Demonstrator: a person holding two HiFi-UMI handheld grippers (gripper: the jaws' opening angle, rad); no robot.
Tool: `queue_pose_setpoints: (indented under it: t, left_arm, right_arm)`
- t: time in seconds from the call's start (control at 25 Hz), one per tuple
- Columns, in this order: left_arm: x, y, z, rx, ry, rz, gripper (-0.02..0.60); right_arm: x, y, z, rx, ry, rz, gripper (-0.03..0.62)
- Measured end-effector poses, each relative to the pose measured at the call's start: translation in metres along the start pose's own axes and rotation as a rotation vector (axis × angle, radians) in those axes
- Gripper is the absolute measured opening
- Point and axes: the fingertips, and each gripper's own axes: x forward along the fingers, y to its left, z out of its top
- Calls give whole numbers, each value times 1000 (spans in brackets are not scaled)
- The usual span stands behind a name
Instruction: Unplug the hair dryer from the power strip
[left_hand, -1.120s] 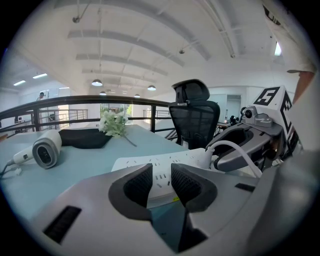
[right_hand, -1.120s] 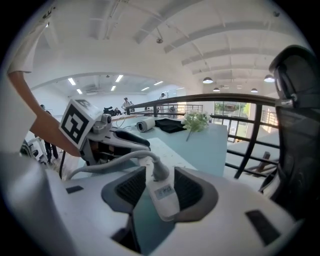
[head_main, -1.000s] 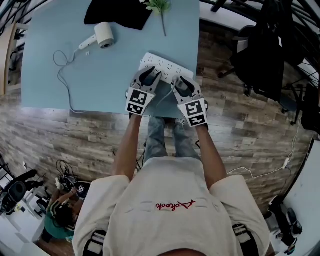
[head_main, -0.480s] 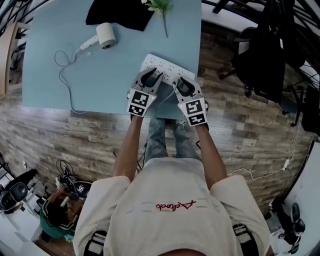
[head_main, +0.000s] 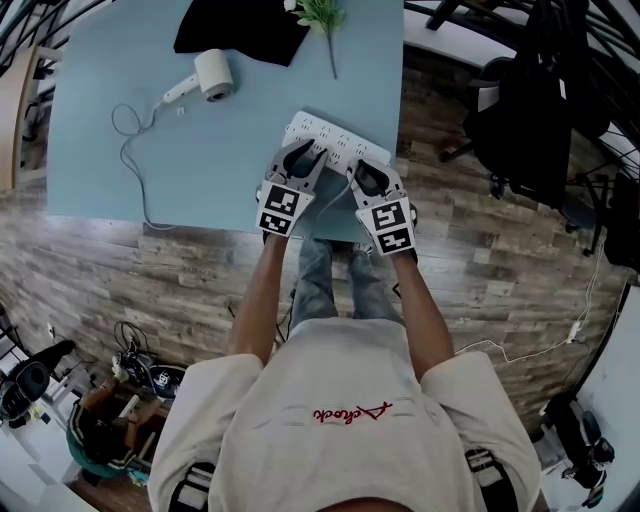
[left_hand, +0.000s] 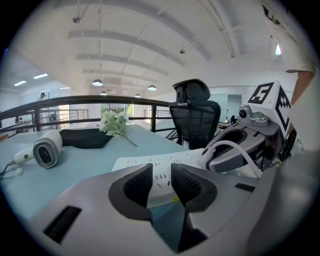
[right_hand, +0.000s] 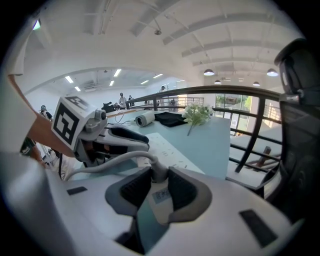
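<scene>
Right hand-held gripper (right_hand: 155, 174), just closing on the plug (right_hand: 160, 197), hides its prongs.

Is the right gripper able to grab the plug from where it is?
Probably yes. The plug already sits between the jaws of the right gripper, which have just been closing on it, and nothing is in the way.

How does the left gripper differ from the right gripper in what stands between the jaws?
The left gripper has the near edge of the power strip in its jaw gap; the right gripper has the white plug between its jaws. The right gripper's jaws have just been closing and now press the plug; whether the left gripper pinches the strip is unclear. Both sit side by side at the strip.
</scene>
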Motion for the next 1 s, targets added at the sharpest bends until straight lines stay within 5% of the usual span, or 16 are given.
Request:
queue_pose_setpoints:
  t: [1.0]
  left_arm:
    - [1,1,0,-9,-1,23,117]
  right_arm:
    - [-4,0,3,127,4,47,114]
